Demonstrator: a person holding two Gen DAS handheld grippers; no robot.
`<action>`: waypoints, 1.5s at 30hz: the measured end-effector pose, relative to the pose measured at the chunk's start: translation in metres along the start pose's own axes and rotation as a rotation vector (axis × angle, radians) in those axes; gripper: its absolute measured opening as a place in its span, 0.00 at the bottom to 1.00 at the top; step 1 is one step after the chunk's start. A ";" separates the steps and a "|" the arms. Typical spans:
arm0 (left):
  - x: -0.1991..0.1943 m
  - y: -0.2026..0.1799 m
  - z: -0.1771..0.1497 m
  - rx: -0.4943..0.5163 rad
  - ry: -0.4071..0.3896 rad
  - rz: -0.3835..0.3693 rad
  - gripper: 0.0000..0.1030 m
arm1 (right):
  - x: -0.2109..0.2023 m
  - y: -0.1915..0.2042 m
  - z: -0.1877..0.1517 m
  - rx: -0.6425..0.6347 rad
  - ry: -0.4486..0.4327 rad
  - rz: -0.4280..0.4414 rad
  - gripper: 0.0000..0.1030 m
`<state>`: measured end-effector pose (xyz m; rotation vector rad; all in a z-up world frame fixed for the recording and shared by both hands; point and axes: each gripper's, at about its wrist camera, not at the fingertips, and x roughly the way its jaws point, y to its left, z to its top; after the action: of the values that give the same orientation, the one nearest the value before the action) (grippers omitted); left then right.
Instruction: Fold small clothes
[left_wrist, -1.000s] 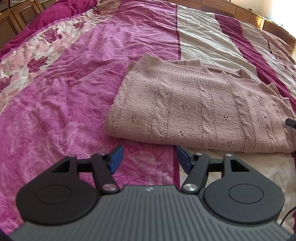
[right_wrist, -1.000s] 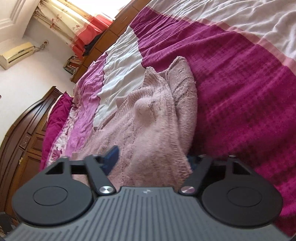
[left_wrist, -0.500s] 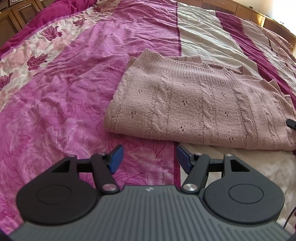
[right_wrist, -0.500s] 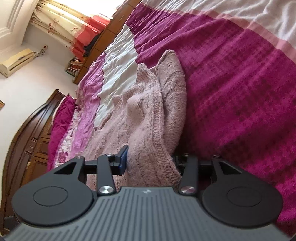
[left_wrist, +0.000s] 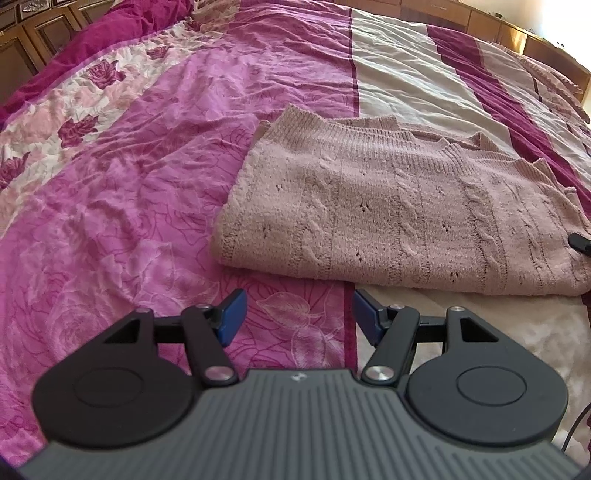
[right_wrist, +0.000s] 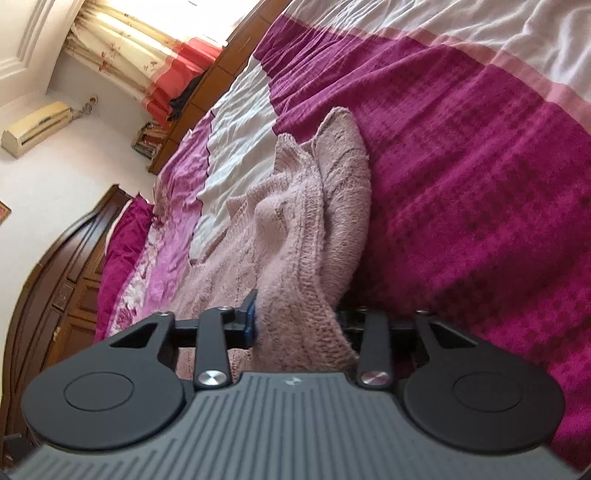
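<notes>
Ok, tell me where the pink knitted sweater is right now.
In the left wrist view the sweater lies folded on the bedspread, just ahead of the open left claw. The right claw, which has just been closing, has the sweater's right-hand edge between its fingers.

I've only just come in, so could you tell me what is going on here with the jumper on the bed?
A person is folding a pink knitted jumper on a bedspread, with a handheld gripper in each hand. The right gripper has a bunched end of the jumper between its fingers, and its jaws have just been closing on the fabric. The left gripper is open and empty, hovering over the bedspread just short of the jumper's near edge. The jumper already lies folded over into a flat rectangle.
</notes>
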<state>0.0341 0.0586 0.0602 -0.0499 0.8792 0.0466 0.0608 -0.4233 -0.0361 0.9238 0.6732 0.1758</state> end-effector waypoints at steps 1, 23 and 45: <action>-0.002 0.001 0.000 0.000 -0.003 0.002 0.63 | -0.001 0.001 -0.001 0.002 -0.008 0.001 0.34; -0.013 0.037 0.027 -0.009 -0.031 0.043 0.63 | -0.022 0.082 0.006 -0.106 -0.072 0.063 0.30; 0.003 0.071 0.037 -0.025 -0.004 0.056 0.63 | -0.001 0.189 -0.010 -0.361 -0.053 0.125 0.28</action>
<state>0.0601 0.1317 0.0800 -0.0488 0.8756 0.1104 0.0799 -0.3027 0.1085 0.6202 0.5131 0.3702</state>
